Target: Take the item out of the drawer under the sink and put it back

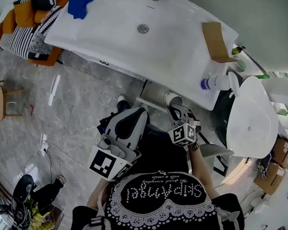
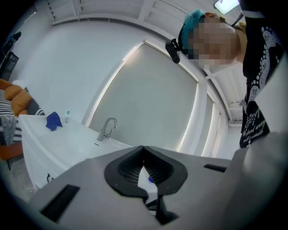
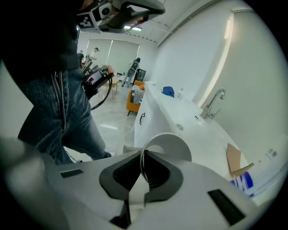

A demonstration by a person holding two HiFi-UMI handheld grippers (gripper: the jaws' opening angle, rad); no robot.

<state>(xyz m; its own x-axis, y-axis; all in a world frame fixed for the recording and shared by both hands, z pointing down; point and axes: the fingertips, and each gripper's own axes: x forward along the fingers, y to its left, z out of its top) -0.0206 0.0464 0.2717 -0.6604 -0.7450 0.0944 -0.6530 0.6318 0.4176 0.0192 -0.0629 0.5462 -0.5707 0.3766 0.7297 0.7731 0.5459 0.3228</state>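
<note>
My right gripper is shut on the rim of a white paper cup, which it holds in front of the white sink cabinet. An open drawer juts out of the cabinet just beyond the cup. My left gripper hovers to the left of it. It is tilted up toward the mirror, with its jaws shut and nothing between them.
The white counter carries a basin with a drain, a faucet, a blue cloth, a cardboard piece and a blue-labelled bottle. A white toilet lid is at the right. Cables lie on the floor at the left.
</note>
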